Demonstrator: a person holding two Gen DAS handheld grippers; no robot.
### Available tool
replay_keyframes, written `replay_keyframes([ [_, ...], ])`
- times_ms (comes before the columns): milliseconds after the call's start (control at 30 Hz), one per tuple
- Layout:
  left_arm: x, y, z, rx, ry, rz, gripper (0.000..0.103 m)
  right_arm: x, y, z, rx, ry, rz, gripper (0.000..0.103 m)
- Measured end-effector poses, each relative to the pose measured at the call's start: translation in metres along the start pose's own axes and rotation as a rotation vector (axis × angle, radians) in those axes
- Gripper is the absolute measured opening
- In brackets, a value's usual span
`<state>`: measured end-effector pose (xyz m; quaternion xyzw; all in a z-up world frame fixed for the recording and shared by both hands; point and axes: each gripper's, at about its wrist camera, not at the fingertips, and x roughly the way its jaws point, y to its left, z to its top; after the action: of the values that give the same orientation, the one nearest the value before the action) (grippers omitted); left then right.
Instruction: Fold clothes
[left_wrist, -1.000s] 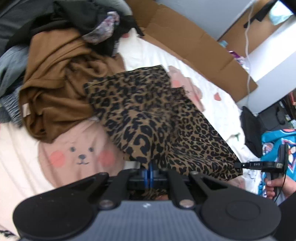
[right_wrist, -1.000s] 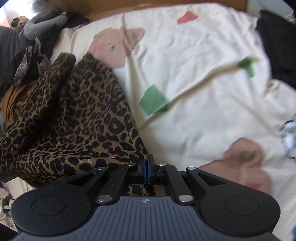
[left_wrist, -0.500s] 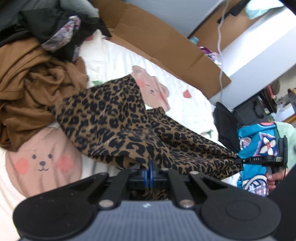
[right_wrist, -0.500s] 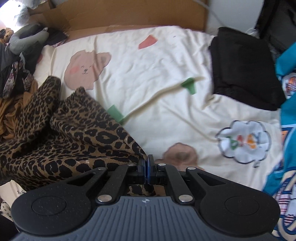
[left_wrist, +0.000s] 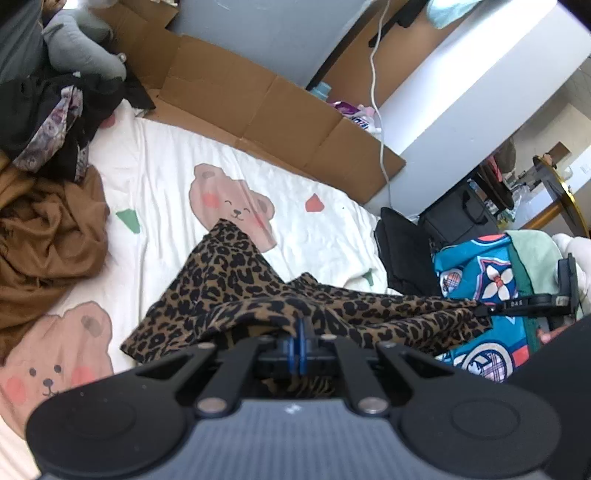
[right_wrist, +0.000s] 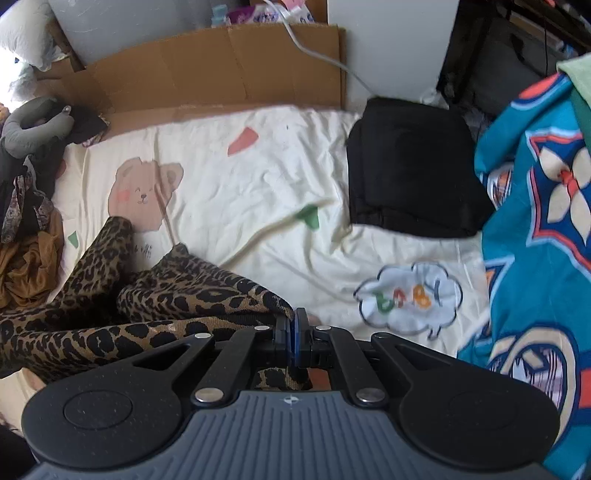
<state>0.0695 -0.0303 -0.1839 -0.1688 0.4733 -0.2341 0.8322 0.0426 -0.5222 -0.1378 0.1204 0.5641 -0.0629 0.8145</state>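
Thin, limp leopard-print fabric garment (left_wrist: 236, 288) sags ahead of both grippers onto the bear-print bed sheet (right_wrist: 258, 192), left gripper (left_wrist: 300, 343) and right gripper (right_wrist: 295, 332) each pinched shut on an edge; light, drapey, best held at corners.

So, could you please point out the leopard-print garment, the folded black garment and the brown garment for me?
leopard-print garment (left_wrist: 229, 280): left wrist view, its raised middle.
folded black garment (right_wrist: 410, 166): right wrist view, top face.
brown garment (left_wrist: 48, 236): left wrist view, crumpled centre.
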Motion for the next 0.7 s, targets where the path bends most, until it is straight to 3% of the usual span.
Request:
replay_keyframes([
  [167, -0.007, 0.021, -0.016, -0.046, 0.015, 0.042, 0.003, 0.01, 0.0, -0.01, 0.012, 0.043, 0.016, 0.008],
  [467, -0.016, 0.082, -0.08, -0.138, 0.105, 0.121, 0.003, 0.046, 0.008, -0.029, -0.001, 0.059, 0.081, 0.01],
  [533, -0.02, 0.088, -0.086, -0.152, 0.11, 0.127, 0.003, 0.053, 0.014, -0.03, -0.016, 0.048, 0.097, 0.017],
  [600, -0.023, 0.094, -0.093, -0.166, 0.116, 0.133, 0.003, 0.058, 0.021, -0.028, -0.032, 0.026, 0.122, 0.037],
  [700, -0.028, 0.103, -0.102, -0.187, 0.125, 0.142, 0.003, 0.065, 0.032, -0.024, -0.054, -0.009, 0.158, 0.041],
])
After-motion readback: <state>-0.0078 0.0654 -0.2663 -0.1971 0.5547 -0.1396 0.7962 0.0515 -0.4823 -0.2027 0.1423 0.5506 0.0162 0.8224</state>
